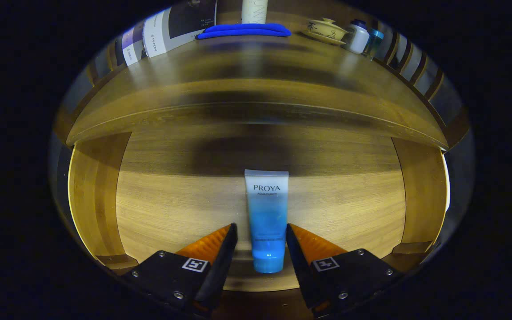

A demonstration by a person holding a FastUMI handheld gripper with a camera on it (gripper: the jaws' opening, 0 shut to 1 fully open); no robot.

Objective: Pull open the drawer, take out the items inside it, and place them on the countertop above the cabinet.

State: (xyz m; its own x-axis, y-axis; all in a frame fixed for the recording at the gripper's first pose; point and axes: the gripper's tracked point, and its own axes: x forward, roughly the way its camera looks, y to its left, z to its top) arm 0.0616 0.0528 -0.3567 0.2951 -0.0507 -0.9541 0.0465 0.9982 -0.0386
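Gripper view looks down into the pulled-out drawer (158,209), where a smooth plastic tube (267,218) lies flat on the pale wood-grain floor, white at its crimped far end and fading to bright blue at the rounded cap nearest the camera. The claw (261,235) straddles the tube's lower half: the fingers stand spread, one on each side and very close to it, but I cannot tell whether either one touches, and there is no squeeze showing on the tube. Glossy wooden drawer walls curve around the sides. Above, the countertop (256,75) shines dark, carrying a folded blue cloth (243,30), upright books (167,33), a lidded ceramic cup on a saucer (326,30), and small bottles (362,38).
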